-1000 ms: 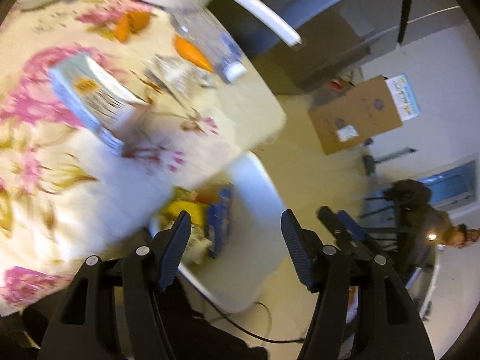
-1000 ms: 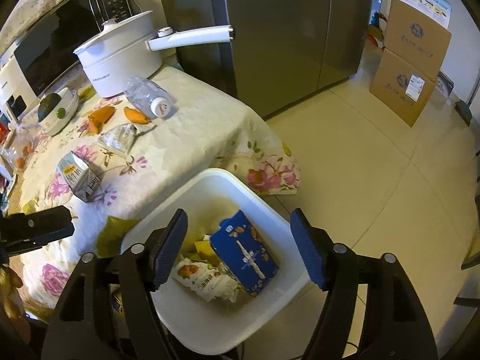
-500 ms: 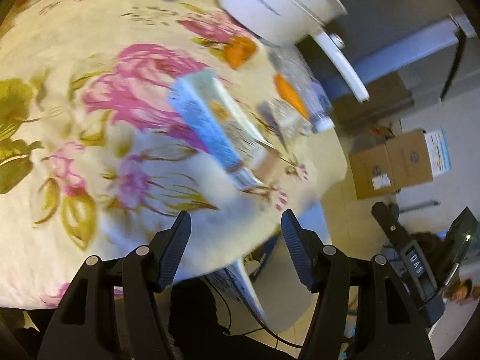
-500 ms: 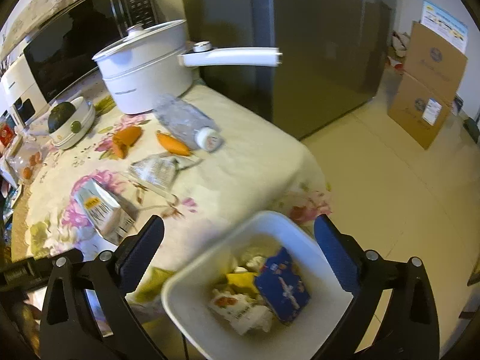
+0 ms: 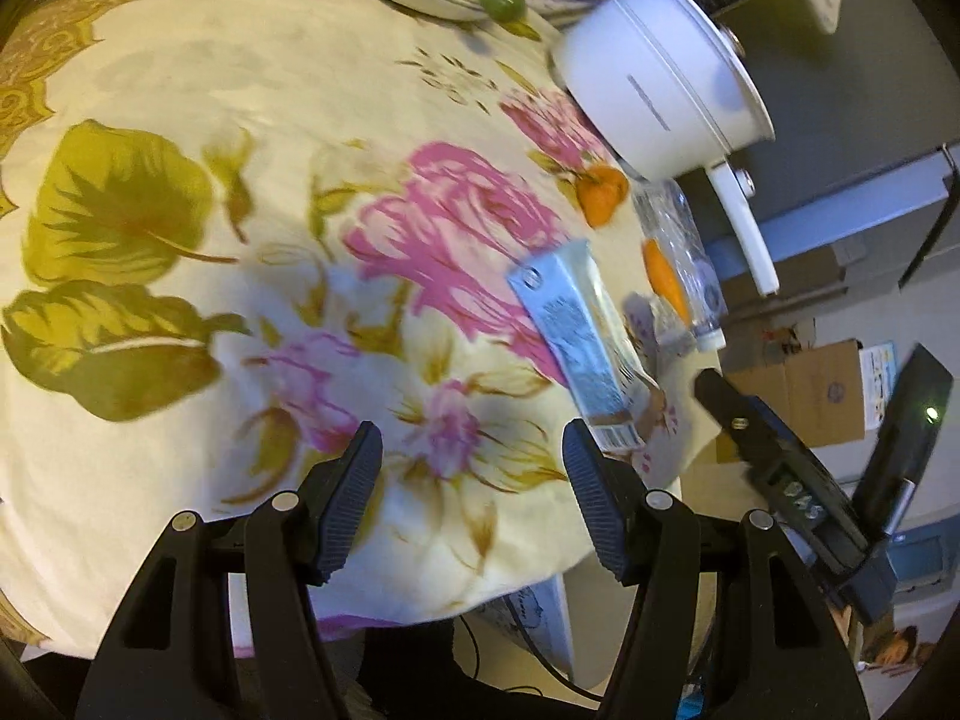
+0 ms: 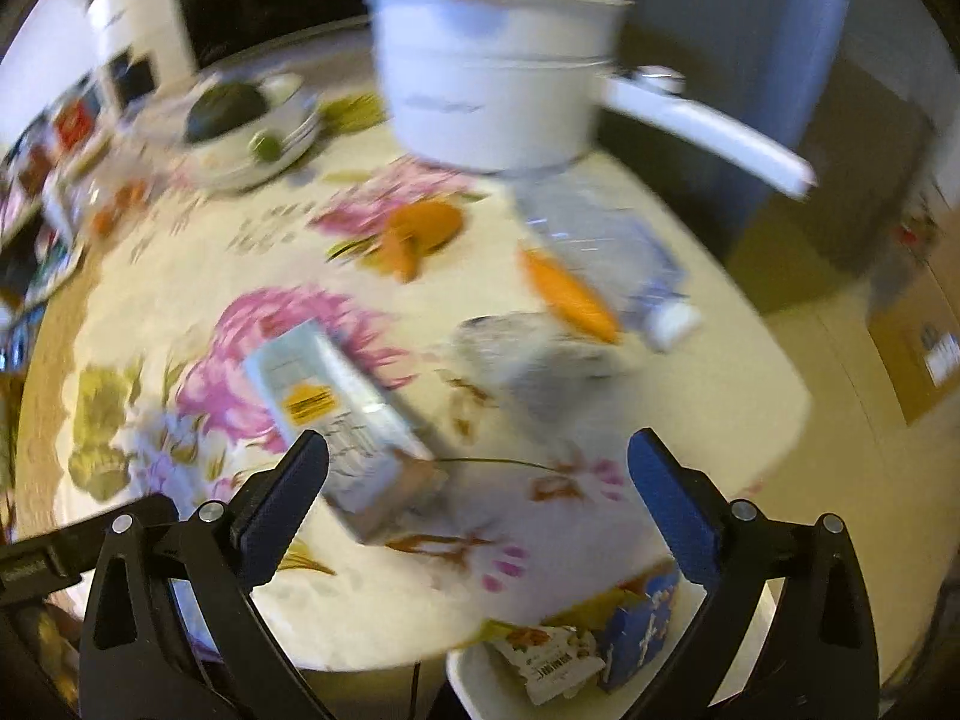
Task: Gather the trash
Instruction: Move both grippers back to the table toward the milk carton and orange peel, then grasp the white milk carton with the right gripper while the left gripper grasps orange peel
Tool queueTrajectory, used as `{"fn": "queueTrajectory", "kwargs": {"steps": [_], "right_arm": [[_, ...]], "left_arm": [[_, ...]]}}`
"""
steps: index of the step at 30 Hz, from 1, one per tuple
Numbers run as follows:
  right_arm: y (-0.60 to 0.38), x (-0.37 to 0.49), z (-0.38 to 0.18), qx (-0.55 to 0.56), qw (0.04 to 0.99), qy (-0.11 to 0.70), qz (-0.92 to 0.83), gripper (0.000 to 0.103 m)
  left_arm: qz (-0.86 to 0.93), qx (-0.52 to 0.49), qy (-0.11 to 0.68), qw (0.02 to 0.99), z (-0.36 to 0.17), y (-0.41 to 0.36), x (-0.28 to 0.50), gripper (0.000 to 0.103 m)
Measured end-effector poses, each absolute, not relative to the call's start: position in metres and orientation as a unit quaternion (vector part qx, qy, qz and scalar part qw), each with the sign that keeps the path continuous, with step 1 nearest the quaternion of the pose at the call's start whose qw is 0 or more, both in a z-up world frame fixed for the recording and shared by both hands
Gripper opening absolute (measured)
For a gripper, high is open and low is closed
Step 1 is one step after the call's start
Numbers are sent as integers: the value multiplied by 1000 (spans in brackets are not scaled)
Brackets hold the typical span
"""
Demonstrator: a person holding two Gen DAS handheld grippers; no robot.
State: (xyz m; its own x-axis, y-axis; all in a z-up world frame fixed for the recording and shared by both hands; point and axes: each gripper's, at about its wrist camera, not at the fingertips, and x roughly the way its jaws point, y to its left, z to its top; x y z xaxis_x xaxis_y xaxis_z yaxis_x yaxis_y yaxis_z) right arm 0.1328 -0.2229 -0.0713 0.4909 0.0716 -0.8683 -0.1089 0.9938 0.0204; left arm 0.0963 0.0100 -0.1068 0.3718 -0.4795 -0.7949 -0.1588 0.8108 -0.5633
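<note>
Now over the surface, off the bin: right tool widened fully, empty; left tool half open, empty. Carton lies near, wrapper and bottle farther right; next pickup pending.

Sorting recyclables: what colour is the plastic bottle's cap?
White; the bottle cap shows best in the right wrist view.

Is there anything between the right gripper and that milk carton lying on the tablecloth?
Nothing visible. The right gripper is open over the tablecloth, and the milk carton lies flat just beyond its left finger with only bare cloth between. The silver wrapper and plastic bottle lie farther off, to the side.
</note>
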Motion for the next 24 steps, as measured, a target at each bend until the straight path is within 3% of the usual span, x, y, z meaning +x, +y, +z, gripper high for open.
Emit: {"fn": "queueTrajectory", "kwargs": {"steps": [11, 17, 18, 22, 24], "right_arm": [[-164, 162, -107, -107, 814, 550, 155, 96], [-162, 173, -121, -96, 803, 565, 165, 95], [-164, 174, -123, -83, 802, 568, 168, 93], [-167, 173, -121, -77, 812, 555, 166, 66], [-174, 173, -118, -45, 816, 551, 170, 59]], "left_arm": [[-104, -307, 541, 776, -112, 37, 96, 62], [-100, -310, 540, 777, -113, 39, 100, 62], [-100, -309, 539, 777, -113, 39, 101, 62], [-97, -308, 542, 776, -116, 38, 104, 62], [-96, -307, 543, 776, -118, 37, 106, 62]]}}
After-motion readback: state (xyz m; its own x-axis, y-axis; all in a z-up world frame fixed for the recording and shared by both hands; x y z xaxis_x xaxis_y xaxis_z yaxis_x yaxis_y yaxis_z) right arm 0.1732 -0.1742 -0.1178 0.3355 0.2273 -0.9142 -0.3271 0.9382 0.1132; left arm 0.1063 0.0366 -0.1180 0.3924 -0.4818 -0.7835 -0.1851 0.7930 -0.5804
